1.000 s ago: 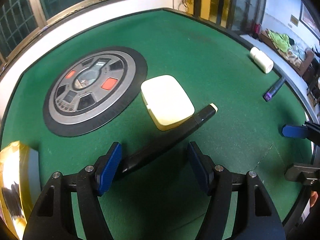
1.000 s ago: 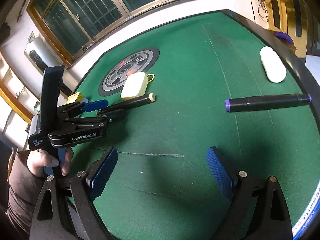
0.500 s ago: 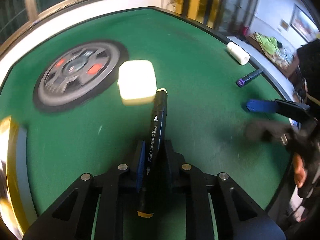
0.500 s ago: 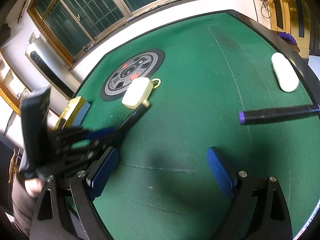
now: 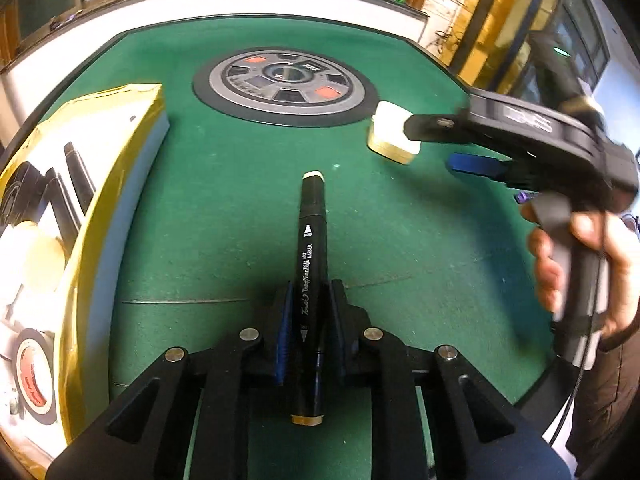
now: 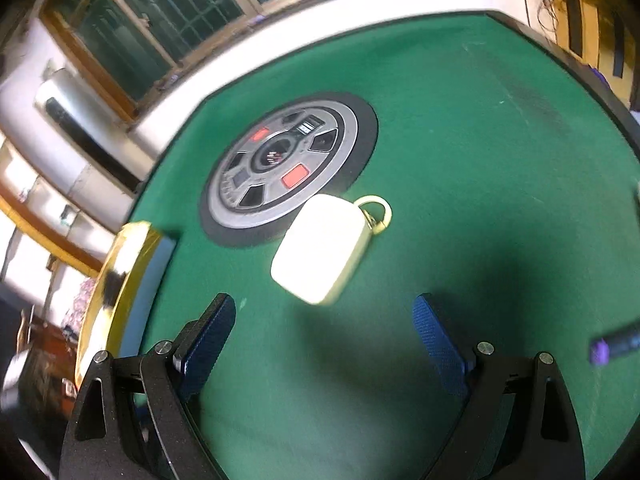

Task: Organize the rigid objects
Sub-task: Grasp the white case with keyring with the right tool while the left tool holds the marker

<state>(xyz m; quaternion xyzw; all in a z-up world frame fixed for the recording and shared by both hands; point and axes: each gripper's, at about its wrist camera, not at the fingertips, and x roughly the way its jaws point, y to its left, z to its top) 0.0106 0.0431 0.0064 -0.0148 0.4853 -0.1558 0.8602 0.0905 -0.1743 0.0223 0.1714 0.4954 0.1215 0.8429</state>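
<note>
Jaws of the left gripper (image 5: 308, 320) are clamped on a black art marker (image 5: 310, 256), pinching its barrel near the back end so that most of its length sticks out ahead with the pale cap forward. That rearward hold looks chosen to leave the front of the marker free to be lowered into a container. It hangs above the green bench (image 5: 400, 248), near the bench's left edge, where a gold-rimmed box (image 5: 100, 208) sits. The box holds what seem to be several dark markers standing on end, a pale round thing and a roll with a red core, so it is probably where the sorted things go.

The right gripper (image 6: 324, 332), held in a person's hand (image 5: 576, 264), has its jaws spread wide with nothing between them. It points at a cream case (image 6: 320, 248) with a small gold ring at one corner, which lies just beside the round grey dial (image 6: 288, 164) at the bench's middle. I judge that case to be its next pick.

Counted: one marker in the grip; one cream case; one purple-capped marker (image 6: 616, 348) lying toward the bench's right edge; one box. The number of markers inside the box is not clear.
</note>
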